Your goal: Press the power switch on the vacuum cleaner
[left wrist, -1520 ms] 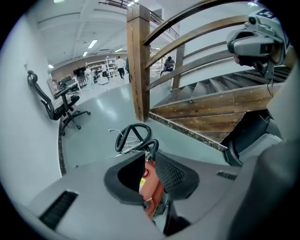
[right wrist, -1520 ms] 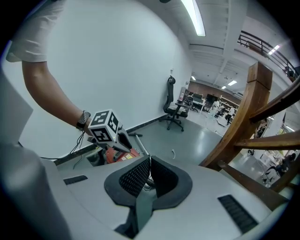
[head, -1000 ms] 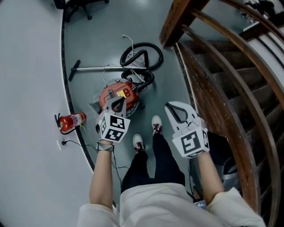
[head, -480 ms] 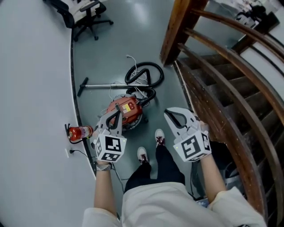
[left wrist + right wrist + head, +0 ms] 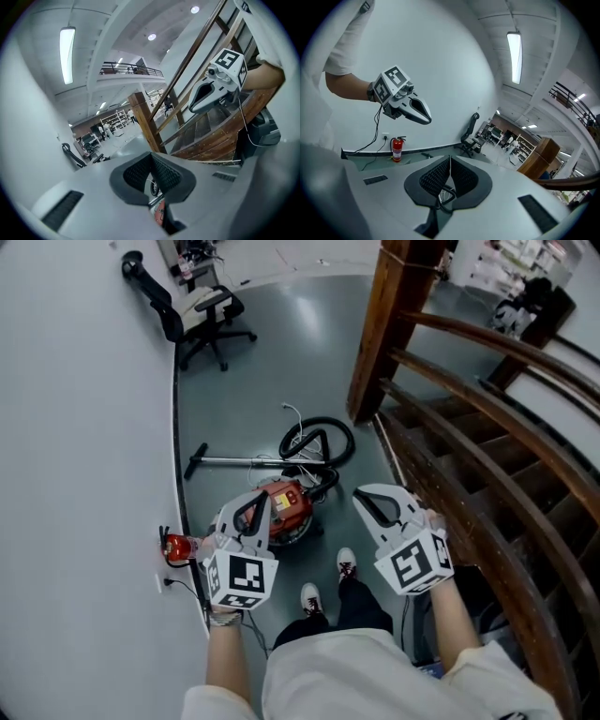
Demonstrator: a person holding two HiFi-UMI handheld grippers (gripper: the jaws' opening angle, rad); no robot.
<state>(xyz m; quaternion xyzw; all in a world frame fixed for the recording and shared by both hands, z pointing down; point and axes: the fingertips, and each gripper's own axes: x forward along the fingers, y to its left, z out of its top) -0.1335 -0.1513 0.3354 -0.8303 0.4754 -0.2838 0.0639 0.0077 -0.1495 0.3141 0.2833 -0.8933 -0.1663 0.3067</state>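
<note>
The orange-red vacuum cleaner [image 5: 286,504] lies on the grey floor far below, its black hose [image 5: 319,442] looped behind it and its wand [image 5: 239,461] stretched to the left. My left gripper [image 5: 257,503] hangs high over the vacuum's left side, jaws shut with nothing between them. In the left gripper view a sliver of the orange body [image 5: 160,213] shows under the closed pads [image 5: 161,173]. My right gripper [image 5: 362,494] is held to the right of the vacuum at about the same height. Its jaws are shut and empty too.
A wooden staircase with a curved handrail [image 5: 469,437] and a thick post [image 5: 398,324] fills the right. A red fire extinguisher [image 5: 176,547] stands by the curved white wall on the left, near a socket and cable. An office chair [image 5: 211,310] stands further back. The person's shoes [image 5: 314,598] are just below the vacuum.
Both grippers have come up away from the vacuum cleaner, the left one further. The head view has lifted, so the vacuum looks smaller and more of the room shows.
</note>
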